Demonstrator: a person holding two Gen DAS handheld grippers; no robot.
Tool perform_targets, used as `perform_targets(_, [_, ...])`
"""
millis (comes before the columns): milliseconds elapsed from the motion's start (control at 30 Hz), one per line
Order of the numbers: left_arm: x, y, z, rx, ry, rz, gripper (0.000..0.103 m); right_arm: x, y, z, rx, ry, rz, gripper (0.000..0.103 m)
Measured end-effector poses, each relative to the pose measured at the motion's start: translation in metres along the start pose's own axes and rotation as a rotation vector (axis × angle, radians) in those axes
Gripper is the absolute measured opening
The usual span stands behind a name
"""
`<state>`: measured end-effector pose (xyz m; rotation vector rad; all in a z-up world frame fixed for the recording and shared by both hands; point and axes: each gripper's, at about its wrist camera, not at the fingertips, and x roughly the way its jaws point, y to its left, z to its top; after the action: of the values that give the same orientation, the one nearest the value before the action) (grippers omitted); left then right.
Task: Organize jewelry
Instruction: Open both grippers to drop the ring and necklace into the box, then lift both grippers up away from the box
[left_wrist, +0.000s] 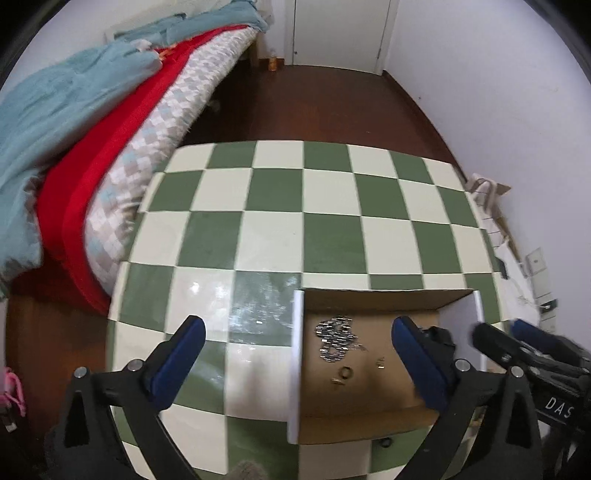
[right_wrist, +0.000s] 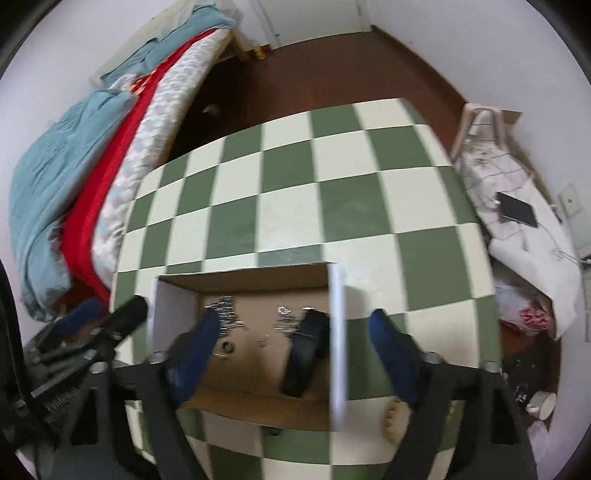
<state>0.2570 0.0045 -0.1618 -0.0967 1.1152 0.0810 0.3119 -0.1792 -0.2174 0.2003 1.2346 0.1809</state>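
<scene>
An open cardboard box (left_wrist: 369, 410) with white side flaps sits on the green and cream checkered table (left_wrist: 280, 206). A silver chain (left_wrist: 336, 338) lies inside it with a small ring (left_wrist: 346, 372) and tiny pieces (left_wrist: 380, 363) beside. My left gripper (left_wrist: 299, 365) is open and empty, straddling the box's left flap. The right gripper (left_wrist: 517, 343) shows at the box's right side. In the right wrist view my right gripper (right_wrist: 291, 350) is open and empty over the box (right_wrist: 258, 354), above the chain (right_wrist: 225, 310), a ring (right_wrist: 227, 347) and another silver piece (right_wrist: 286, 319).
A bed (left_wrist: 92, 122) with blue, red and patterned blankets lies left of the table. A cluttered white surface with a dark phone (right_wrist: 517, 210) is at right. A mug (right_wrist: 541, 404) stands low at right. Dark wood floor (left_wrist: 317, 99) lies beyond.
</scene>
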Motion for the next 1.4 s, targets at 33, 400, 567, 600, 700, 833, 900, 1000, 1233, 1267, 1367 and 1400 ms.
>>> perform_targets(33, [-0.001,0.000,-0.001,0.009,-0.005,0.019,0.103,0.000,0.000,-0.004,-0.025,-0.004,-0.062,0.086])
perform_targets(400, [-0.035,0.000,-0.019,0.035,-0.106,0.127,0.103,-0.014,0.015,-0.043,-0.126,-0.040,-0.252,0.103])
perform_targets(567, [-0.070,0.003,-0.030,0.040,-0.178,0.134,0.103,-0.046,0.025,-0.056,-0.118,-0.098,-0.250,0.103])
perform_targets(600, [-0.076,0.002,-0.032,0.043,-0.190,0.138,0.103,-0.052,0.026,-0.058,-0.118,-0.110,-0.249,0.103])
perform_targets(700, [-0.098,0.003,-0.039,0.050,-0.237,0.141,0.103,-0.074,0.032,-0.065,-0.120,-0.158,-0.251,0.103])
perform_targets(833, [-0.124,0.005,-0.050,0.056,-0.282,0.149,0.103,-0.105,0.038,-0.074,-0.119,-0.215,-0.248,0.103])
perform_targets(900, [-0.135,0.004,-0.055,0.062,-0.302,0.155,0.103,-0.120,0.041,-0.080,-0.119,-0.239,-0.244,0.103])
perform_targets(1000, [-0.152,0.005,-0.065,0.056,-0.335,0.152,0.103,-0.139,0.045,-0.088,-0.117,-0.269,-0.236,0.103])
perform_targets(1233, [-0.158,0.003,-0.091,0.053,-0.347,0.178,0.103,-0.155,0.031,-0.113,-0.060,-0.244,-0.211,0.103])
perform_targets(1267, [-0.153,0.001,-0.095,0.060,-0.336,0.182,0.103,-0.153,0.023,-0.118,-0.042,-0.232,-0.221,0.103])
perform_targets(1367, [-0.124,-0.009,-0.109,0.090,-0.261,0.176,0.103,-0.141,-0.003,-0.131,0.012,-0.192,-0.248,0.102])
perform_targets(1400, [-0.115,-0.013,-0.113,0.100,-0.237,0.167,0.102,-0.136,-0.011,-0.135,0.027,-0.181,-0.250,0.099])
